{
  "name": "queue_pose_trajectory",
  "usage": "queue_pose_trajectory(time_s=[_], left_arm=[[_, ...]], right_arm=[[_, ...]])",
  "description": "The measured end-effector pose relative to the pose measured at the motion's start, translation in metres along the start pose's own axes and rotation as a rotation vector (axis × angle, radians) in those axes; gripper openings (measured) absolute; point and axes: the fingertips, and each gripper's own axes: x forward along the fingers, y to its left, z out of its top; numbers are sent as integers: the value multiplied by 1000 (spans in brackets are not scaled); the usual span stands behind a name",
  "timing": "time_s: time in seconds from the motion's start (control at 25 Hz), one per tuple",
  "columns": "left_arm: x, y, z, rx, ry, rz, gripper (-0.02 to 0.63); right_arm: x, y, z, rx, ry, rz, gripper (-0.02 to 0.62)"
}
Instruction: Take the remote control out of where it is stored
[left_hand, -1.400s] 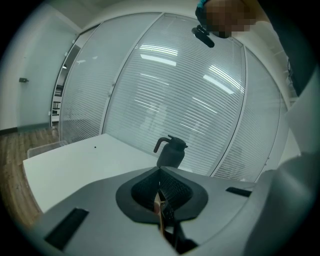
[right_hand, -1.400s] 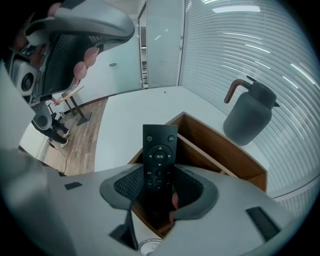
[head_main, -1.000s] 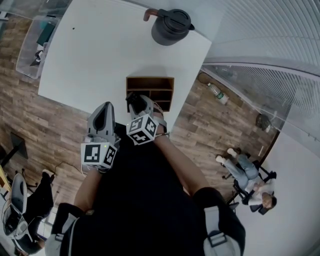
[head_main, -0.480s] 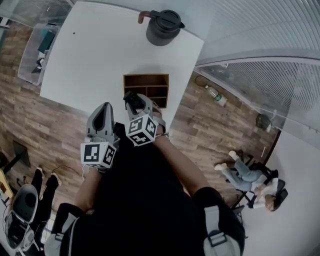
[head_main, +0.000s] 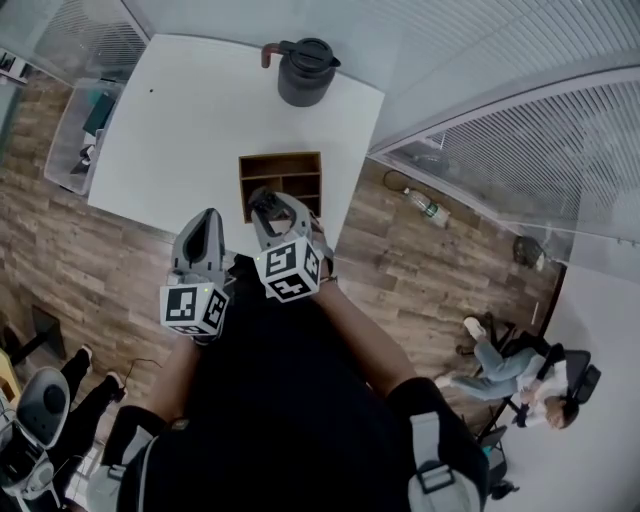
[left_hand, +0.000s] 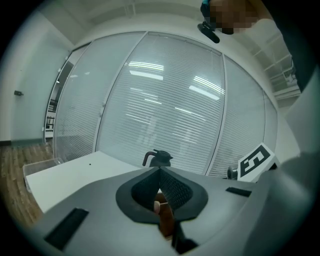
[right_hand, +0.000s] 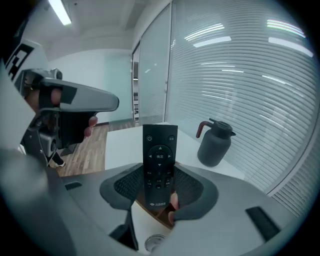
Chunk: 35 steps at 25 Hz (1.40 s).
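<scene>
right gripper (right_hand: 159, 186) jaws pinch remote control (right_hand: 159, 159) near wooden rack (head_main: 283, 158); left gripper (left_hand: 161, 186) jaws pressed together

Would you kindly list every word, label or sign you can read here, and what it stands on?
"确定": centre button of the remote control, held in the right gripper.
Other button labels and the logo at the remote's lower end: too small to read.
The marker cubes: square patterns only, no words.
</scene>
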Motion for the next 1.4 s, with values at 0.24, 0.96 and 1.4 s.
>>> queue_pose_trajectory(time_s=[0.24,0.96,1.4], left_arm=[[-17,-22,15,19,-49,-5,8],[-63,-51,19,90,-70,-18,8],[-80,-30,23,135,-49,-177,8]], right_arm=[[-45,-13,16,82,-138,-43,183],[-129,-18,20,237,-362,-154,183],[-161,9,33,314,-397,-319,183]])
